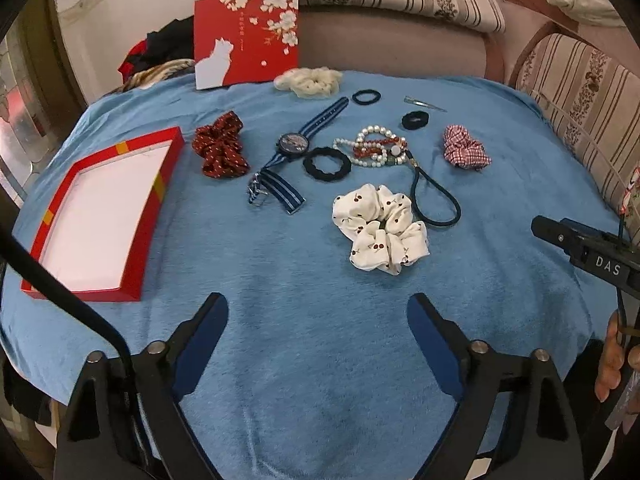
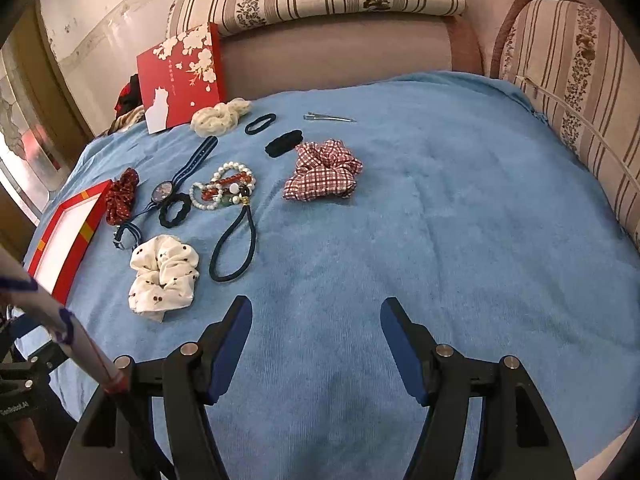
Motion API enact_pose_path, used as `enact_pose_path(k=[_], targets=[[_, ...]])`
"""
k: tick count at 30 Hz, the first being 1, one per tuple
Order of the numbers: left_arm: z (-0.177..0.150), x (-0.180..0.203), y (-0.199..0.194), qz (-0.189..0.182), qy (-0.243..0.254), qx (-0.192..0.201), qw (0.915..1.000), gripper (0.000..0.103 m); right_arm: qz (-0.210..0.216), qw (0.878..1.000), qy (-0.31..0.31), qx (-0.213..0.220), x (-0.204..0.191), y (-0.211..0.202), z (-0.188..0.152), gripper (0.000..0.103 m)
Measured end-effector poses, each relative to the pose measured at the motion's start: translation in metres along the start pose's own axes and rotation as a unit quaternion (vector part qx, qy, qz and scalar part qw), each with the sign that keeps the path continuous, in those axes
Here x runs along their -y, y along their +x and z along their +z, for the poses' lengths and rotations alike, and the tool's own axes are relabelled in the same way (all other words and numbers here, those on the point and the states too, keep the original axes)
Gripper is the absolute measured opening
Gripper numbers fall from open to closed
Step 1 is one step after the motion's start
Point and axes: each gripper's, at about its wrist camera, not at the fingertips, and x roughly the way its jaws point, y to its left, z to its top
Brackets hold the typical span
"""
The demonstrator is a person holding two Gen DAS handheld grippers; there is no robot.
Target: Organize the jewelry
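Jewelry and hair ties lie scattered on a blue cloth (image 1: 280,280). Among them are a cherry-print scrunchie (image 1: 380,228) (image 2: 164,272), a blue-strapped watch (image 1: 294,146) (image 2: 162,192), bead bracelets (image 1: 376,146) (image 2: 224,186), a dark red scrunchie (image 1: 220,150) (image 2: 122,196), a plaid scrunchie (image 1: 464,148) (image 2: 324,172) and a long blue hair loop (image 1: 436,200) (image 2: 236,248). An open red box (image 1: 100,220) (image 2: 68,236) with a white floor lies at the left. My left gripper (image 1: 318,312) and right gripper (image 2: 316,316) hover open over bare cloth, holding nothing.
The red lid with white flowers (image 1: 248,36) (image 2: 180,76) leans against the sofa at the back. Nearby lie a cream scrunchie (image 1: 310,82), black hair ties (image 1: 366,97) and a metal clip (image 1: 424,103). Striped cushions (image 2: 576,92) line the right side.
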Motion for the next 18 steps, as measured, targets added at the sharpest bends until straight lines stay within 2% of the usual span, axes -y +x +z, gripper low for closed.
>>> enact_pose_path(k=[5,18], targets=[[0.004,-0.002,0.019,-0.002,-0.01,-0.023,0.9997,0.081,-0.001,1.0,0.0,-0.008,0.0,0.012,0.01,0.071],[0.017,-0.007,0.054,0.001,-0.024,-0.051,0.9984,0.081,0.001,1.0,0.006,-0.021,0.0,0.046,0.032,0.071]])
